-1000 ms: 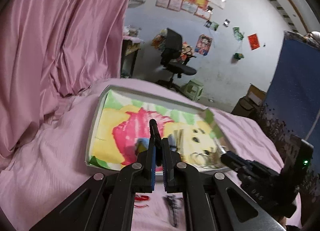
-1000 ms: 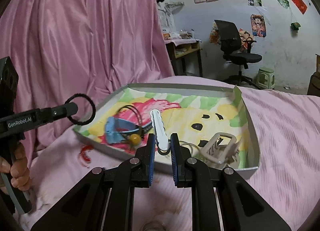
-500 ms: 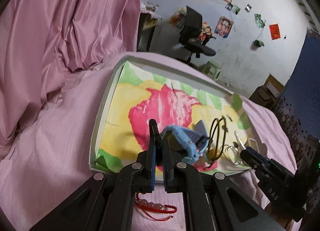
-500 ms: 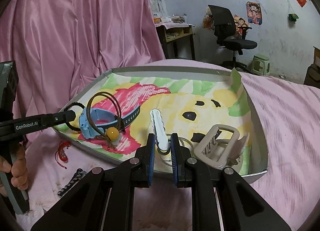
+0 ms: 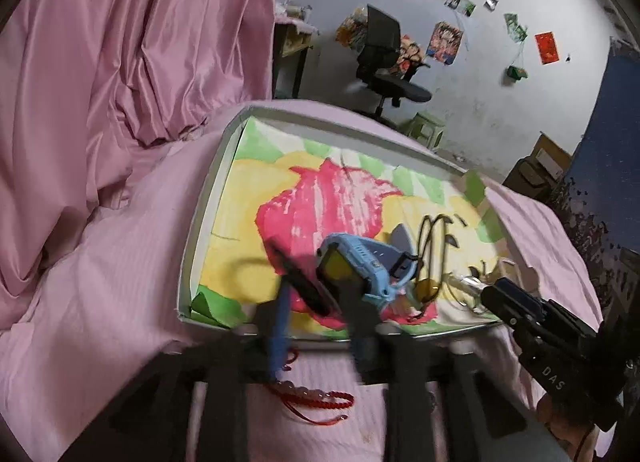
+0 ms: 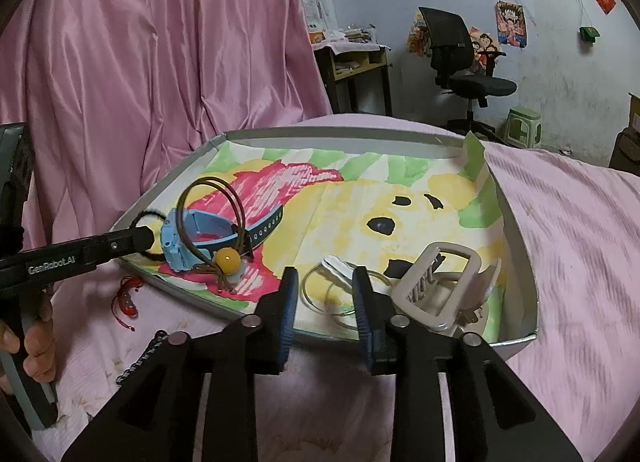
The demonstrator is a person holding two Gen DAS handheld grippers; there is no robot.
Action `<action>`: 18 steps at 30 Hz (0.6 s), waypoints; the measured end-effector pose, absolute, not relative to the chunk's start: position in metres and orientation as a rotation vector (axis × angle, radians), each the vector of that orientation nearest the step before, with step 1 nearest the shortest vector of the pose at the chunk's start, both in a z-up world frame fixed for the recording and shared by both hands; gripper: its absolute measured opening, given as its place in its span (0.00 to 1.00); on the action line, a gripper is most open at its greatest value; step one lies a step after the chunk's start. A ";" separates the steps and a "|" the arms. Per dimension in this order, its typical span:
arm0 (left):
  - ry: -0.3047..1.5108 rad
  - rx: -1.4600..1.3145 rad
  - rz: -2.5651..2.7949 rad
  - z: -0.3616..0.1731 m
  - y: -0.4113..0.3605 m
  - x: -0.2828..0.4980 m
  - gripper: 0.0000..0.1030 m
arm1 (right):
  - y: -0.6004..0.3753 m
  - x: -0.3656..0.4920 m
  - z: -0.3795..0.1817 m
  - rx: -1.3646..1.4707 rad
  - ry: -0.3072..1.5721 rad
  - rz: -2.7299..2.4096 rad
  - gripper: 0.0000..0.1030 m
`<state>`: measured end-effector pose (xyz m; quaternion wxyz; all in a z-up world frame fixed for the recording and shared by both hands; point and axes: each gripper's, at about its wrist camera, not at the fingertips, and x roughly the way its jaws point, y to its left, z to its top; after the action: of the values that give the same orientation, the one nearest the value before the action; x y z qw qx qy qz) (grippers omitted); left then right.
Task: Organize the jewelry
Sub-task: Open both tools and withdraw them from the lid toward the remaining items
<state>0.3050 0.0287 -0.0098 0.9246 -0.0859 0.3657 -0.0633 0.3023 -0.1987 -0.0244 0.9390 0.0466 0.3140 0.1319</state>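
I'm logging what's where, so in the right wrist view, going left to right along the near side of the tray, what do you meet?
Red bracelet on the cloth, blue watch, yellow bead tie, clear rings, beige claw clip.

One tray (image 6: 520,229) with a bright painted sheet inside. In the tray: one blue watch (image 6: 208,229), one brown hair tie with one yellow ball (image 6: 227,260), one black hair tie (image 6: 150,215), one white hair clip (image 6: 336,268), one big beige claw clip (image 6: 444,286), two thin clear rings (image 6: 320,294). On the pink bed outside the tray: one red string bracelet (image 5: 316,398), one black beaded strip (image 6: 142,358). Two tools: one left tool (image 5: 320,302), one right tool (image 6: 325,302). One black chair (image 6: 460,61) and one green stool (image 6: 522,127) far back.
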 end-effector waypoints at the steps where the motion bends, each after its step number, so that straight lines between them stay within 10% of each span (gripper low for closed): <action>1: 0.731 -0.171 -0.125 -0.007 0.028 0.301 0.44 | -0.199 0.299 -0.023 0.094 0.631 0.267 0.25; 18: 0.462 -0.115 -0.096 0.027 0.023 0.211 0.95 | -0.223 0.216 0.025 0.092 0.379 0.248 0.85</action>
<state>0.2115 0.0235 0.0272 0.9707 -0.0567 0.2288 -0.0477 0.2163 -0.2225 0.0245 0.9734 0.0456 0.1877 0.1230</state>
